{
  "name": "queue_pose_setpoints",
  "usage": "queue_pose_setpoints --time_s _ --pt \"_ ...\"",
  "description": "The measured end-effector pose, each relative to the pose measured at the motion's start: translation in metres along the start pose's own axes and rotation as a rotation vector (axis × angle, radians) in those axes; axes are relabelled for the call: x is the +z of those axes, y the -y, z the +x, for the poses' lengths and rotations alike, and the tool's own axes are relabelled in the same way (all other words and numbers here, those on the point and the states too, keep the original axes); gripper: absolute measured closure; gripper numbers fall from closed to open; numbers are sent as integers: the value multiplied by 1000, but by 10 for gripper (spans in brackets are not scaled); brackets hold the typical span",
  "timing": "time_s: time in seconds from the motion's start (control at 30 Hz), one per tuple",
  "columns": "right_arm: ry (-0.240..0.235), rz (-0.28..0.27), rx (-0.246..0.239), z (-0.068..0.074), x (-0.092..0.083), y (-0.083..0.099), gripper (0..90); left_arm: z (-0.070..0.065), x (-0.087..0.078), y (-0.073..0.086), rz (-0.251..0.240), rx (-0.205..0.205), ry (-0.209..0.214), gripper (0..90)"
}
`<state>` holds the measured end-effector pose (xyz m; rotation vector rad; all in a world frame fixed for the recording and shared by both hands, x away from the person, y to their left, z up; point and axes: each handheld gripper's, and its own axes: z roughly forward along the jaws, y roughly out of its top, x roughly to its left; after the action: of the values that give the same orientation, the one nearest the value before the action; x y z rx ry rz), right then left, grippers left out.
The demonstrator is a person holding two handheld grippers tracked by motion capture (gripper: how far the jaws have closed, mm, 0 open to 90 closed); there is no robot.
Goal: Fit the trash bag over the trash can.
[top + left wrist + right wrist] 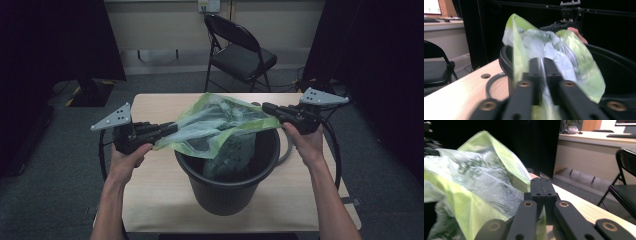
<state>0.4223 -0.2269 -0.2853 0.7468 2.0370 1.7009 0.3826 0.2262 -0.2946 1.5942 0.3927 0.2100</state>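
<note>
Over the bin (227, 170) at table (150, 195) centre, a green bag (220, 125) is stretched between both grippers, its lower part hanging down inside the bin. Left gripper (172, 129) pinches the bag's left edge; in the left gripper view a thin fold of film runs between the pads (535, 68) and the jaws stand close with a slit between them, so contact looks light. Right gripper (265, 107) is clamped tight on the bag's right edge; in the right gripper view its pads (537, 186) meet with film (486, 180) trapped low between them. Bag covers the bin's far rim in the high view, and how deep it reaches inside is hard to tell. Bag's mouth can't be made out, the film is crumpled and semi-clear. Grey ring (287, 145) lies on the table behind the bin on the right, mostly hidden by bin and right hand (307, 142). Left hand (127, 160) holds its gripper below bag level. Chair (240, 50) stands beyond the table. Left gripper view is blurred at the bottom, near jaw parts smeared.
</note>
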Motion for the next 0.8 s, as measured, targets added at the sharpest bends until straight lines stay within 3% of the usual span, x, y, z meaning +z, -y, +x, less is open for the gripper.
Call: queue_pose_setpoints --time_s 0.17,0.37,0.47,0.53,0.57,0.63,0.67,0.73,0.8 --pt "-16 -16 -22 3 1 -9 900 6 0 -19 -43 5 9 608" --pt "-23 -26 -31 2 1 -15 900 24 -4 -33 -88 -28 -7 568" --pt "-32 -27 -30 3 3 -15 900 43 3 -34 -62 -62 -51 555" --pt "-34 -28 -31 3 5 -14 900 55 11 -31 -53 -111 -26 521" --pt "-33 -27 -33 3 6 -14 900 58 16 -30 -31 -127 -7 495" --pt "-35 -27 -31 2 8 -15 900 61 30 -25 41 -119 -25 455" --pt "-38 -28 -32 1 8 -15 895 63 36 -21 66 -139 -7 438" --pt "-42 -25 -32 2 10 -16 865 61 41 -16 89 -131 13 521" --pt "-41 -17 -41 5 10 -16 808 57 43 -12 124 -118 -4 739"
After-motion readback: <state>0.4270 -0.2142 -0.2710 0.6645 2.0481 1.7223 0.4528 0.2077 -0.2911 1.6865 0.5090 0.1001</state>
